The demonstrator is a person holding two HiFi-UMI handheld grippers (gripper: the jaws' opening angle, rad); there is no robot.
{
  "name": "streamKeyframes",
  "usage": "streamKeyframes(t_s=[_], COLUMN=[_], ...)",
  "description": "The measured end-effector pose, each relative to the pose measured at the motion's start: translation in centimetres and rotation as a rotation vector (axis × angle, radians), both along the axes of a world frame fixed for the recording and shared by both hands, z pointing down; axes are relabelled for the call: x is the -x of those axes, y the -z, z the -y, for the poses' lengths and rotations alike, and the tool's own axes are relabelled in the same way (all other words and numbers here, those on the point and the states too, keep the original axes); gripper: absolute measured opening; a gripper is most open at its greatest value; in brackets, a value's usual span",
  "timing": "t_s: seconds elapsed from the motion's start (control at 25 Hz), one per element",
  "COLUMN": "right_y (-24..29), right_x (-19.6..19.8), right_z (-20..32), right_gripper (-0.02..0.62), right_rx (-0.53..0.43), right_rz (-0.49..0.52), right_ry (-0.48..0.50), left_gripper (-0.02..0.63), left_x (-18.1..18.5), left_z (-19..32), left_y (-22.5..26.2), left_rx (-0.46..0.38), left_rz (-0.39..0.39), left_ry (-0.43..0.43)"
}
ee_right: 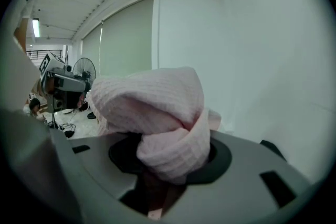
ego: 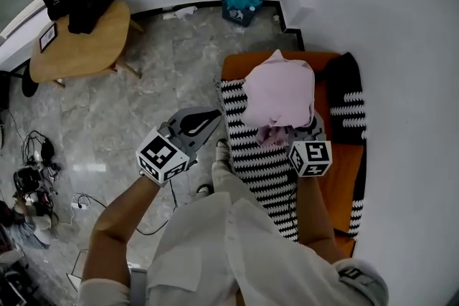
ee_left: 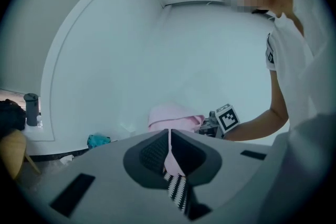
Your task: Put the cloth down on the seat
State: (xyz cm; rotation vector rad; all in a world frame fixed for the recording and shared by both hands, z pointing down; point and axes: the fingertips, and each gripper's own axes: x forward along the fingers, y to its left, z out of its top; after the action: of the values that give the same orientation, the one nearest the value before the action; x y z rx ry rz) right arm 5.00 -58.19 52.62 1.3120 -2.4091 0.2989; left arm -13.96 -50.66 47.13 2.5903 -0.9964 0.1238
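Wall [ego: 409, 82] is closed in on the seat's [ego: 344, 175] right and far edges; open floor [ego: 143, 111] is left only on the seat's left. Seat is partly covered by a zigzag throw [ego: 258, 161]. Wooden counter [ego: 79, 46] and teal bag [ego: 240, 3] are kept well clear of the seat. Pink cloth [ego: 280, 93] is held over the seat's far half, clamped in the right gripper's [ee_right: 173, 160] jaws. Left gripper [ego: 211, 115] is held just left of the seat, jaws together, empty.

An orange seat [ego: 344, 183] sits just beneath the right gripper [ego: 295, 138]. A black-and-white zigzag throw [ego: 254, 161] lies across it, spreading to that gripper's left.
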Motion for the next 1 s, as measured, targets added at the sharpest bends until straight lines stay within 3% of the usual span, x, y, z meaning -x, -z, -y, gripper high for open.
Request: streamKeyframes(t_s=[0.24,0.48,1.0], right_y=[-6.5,-12.4,-27.1], right_x=[0.0,-0.6,-7.4], right_z=[6.4,10.1,9.1], right_gripper=[0.186,0.186,0.186], right_rx=[0.059,0.123,0.335], right_rz=[-0.040,-0.095,-0.276], right_ry=[0.012,0.015,-0.090], left_gripper=[0.028,0.028,0.028], left_x=[-1.4,-2.8,-5.1], left_z=[5.4,7.9,9.5], left_y=[-2.6,-5.6,-12.9], left_rx=[0.020,0.062,0.159], left_rz=[-0.034,-0.018,-0.037], left_ry=[0.088,0.088,0.098])
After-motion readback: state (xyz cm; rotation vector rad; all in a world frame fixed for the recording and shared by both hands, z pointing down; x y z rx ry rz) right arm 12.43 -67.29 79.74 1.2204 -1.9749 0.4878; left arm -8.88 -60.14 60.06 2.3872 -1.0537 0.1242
